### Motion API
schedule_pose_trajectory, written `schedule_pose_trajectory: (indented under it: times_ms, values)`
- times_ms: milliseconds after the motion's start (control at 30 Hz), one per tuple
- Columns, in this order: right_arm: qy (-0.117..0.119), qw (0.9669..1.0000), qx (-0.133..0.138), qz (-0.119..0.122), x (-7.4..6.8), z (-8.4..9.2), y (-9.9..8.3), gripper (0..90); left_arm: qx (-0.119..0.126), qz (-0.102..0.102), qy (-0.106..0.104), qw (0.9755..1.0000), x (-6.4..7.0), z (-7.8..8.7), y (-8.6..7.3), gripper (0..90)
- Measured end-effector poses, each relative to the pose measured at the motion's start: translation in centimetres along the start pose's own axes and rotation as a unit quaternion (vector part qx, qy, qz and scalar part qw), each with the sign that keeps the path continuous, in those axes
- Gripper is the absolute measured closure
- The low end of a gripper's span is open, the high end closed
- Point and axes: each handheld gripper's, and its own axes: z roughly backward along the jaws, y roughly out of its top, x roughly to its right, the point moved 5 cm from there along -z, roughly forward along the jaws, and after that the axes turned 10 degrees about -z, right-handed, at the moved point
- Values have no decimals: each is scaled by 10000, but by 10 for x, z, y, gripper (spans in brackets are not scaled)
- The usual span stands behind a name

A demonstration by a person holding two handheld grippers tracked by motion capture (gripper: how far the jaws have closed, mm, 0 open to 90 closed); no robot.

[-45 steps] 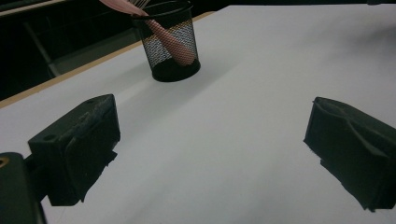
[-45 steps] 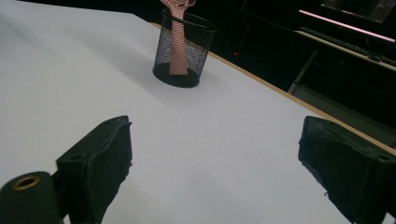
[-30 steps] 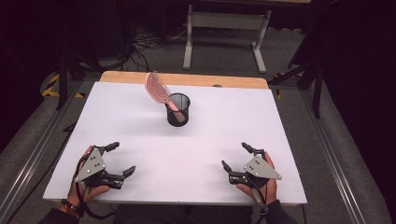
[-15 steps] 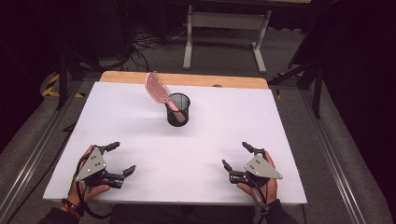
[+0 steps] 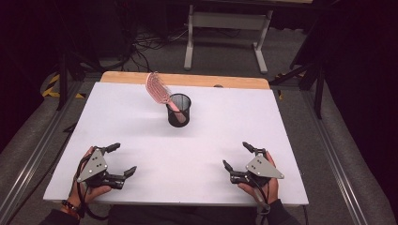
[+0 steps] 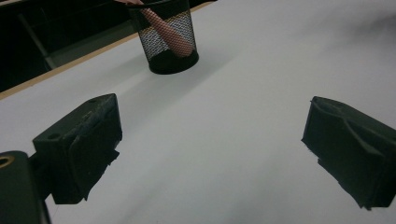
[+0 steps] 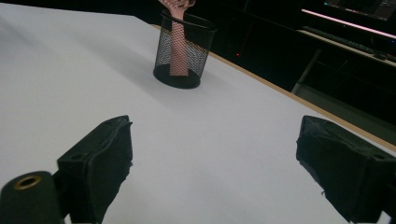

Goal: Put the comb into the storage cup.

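Here, a pink hairbrush (image 5: 156, 89) stands handle-down in a black mesh cup (image 5: 179, 110), upper centre of the white table (image 5: 234, 122).

The brush head leans toward the upper left over the cup rim. Left gripper (image 5: 123, 159), lower left, and right gripper (image 5: 236, 156), lower right, rest on the table, well apart from the cup, jaws spread wide and holding nothing.

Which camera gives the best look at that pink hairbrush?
The high view: the whole hairbrush shows there, handle down in the mesh cup, head leaning out left. The left gripper view catches just its handle through the mesh; the right gripper view shows the handle, head cut off.
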Motion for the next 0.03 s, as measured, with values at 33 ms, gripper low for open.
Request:
schedule_pose_trajectory:
  times_ms: [33]
  values:
    - [11, 10000, 17, -1, 0, 0, 1, 117, -4, 5, 28, 10000, -1, 0, 0, 54]
